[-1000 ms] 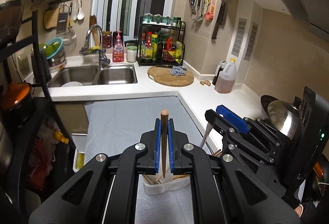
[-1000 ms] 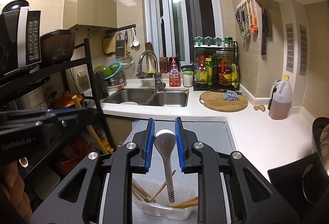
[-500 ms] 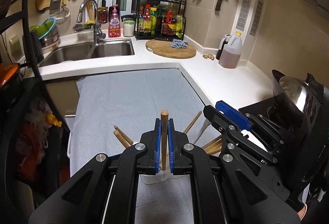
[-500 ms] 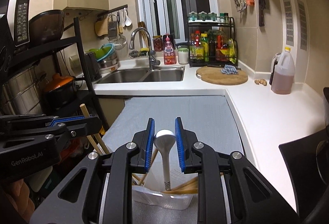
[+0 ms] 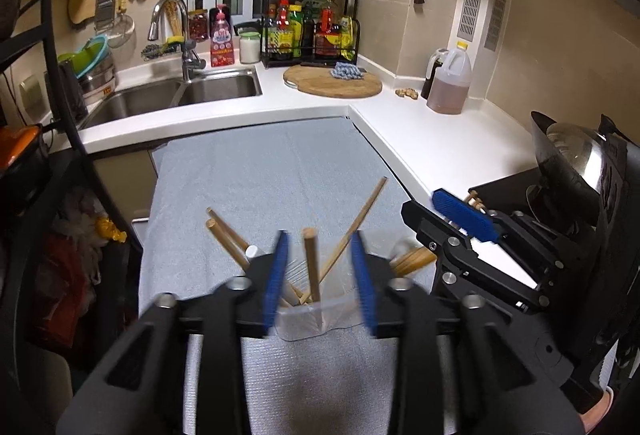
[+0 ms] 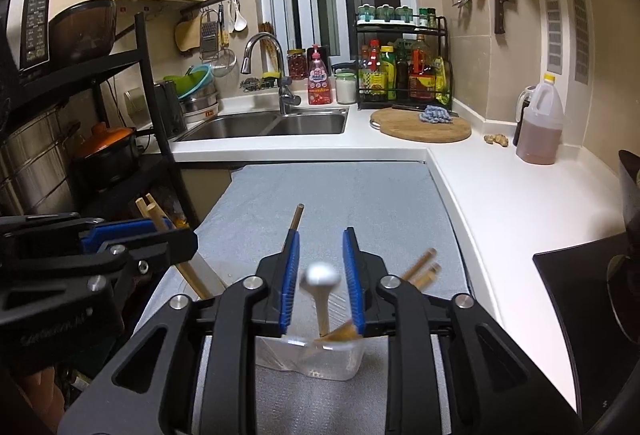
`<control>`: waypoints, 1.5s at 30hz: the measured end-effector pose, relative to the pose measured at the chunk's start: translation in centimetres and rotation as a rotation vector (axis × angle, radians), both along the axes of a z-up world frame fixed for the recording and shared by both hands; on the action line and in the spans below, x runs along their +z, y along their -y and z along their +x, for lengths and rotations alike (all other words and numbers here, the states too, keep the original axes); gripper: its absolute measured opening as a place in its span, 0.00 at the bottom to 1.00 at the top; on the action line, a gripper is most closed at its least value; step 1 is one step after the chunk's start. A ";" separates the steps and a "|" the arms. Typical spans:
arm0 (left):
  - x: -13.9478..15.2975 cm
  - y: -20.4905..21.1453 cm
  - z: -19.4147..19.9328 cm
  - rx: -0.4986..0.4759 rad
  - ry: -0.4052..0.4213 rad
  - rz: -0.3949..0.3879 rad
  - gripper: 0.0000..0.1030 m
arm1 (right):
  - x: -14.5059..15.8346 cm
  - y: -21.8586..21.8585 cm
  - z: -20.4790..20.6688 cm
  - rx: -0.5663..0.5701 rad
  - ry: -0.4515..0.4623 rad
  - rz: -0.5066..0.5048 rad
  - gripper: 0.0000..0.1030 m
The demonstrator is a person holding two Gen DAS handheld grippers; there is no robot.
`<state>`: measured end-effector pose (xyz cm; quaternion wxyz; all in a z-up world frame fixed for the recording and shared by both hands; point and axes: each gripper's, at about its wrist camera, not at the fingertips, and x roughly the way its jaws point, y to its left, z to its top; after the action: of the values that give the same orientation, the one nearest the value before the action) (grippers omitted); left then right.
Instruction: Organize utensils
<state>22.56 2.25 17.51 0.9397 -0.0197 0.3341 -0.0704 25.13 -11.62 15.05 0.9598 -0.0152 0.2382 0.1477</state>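
Note:
A clear plastic container (image 5: 320, 319) stands on the grey mat (image 5: 272, 179) and holds several wooden chopsticks (image 5: 360, 219). My left gripper (image 5: 320, 267) is open just above it; a wooden stick (image 5: 311, 263) stands free between its jaws, its lower end in the container. My right gripper (image 6: 320, 275) is open over the same container (image 6: 316, 359); a white spoon (image 6: 321, 285) stands free between its jaws, handle down in the container. Each gripper shows in the other's view, the right one (image 5: 464, 215) and the left one (image 6: 120, 231).
A white L-shaped counter (image 6: 500, 195) holds a double sink (image 6: 272, 125), a round wooden board (image 6: 424, 125), a spice rack (image 6: 404, 75) and an oil jug (image 6: 540, 123). A black shelf rack (image 6: 80, 115) with pots stands left. A stove with a wok (image 5: 572, 159) is right.
Both grippers have opened and lowered toward the container. The left let go of the wooden stick and the right let go of the white spoon; both now stand in the container.

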 end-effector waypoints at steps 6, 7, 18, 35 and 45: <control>1.8 -0.9 -2.6 0.021 0.048 -0.024 0.52 | 1.8 1.7 -2.7 -0.031 0.035 0.008 0.44; 2.2 -1.2 -3.3 0.026 0.066 -0.031 0.57 | 2.0 1.9 -3.4 -0.035 0.048 0.006 0.49; -3.9 -3.0 -11.9 0.130 0.247 -0.028 0.93 | -2.6 4.4 -12.0 -0.107 0.127 -0.044 0.94; -11.0 -1.6 -11.7 0.208 0.220 -0.032 0.93 | -9.6 6.5 -9.4 -0.157 0.015 -0.056 0.95; -11.4 -1.8 -12.0 0.242 0.243 -0.024 0.93 | -10.1 6.0 -9.6 -0.132 0.007 -0.045 0.95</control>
<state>10.54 4.10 6.07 0.9744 -0.0626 0.2125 0.0376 15.52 -17.57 4.91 0.9676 -0.0217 0.2388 0.0787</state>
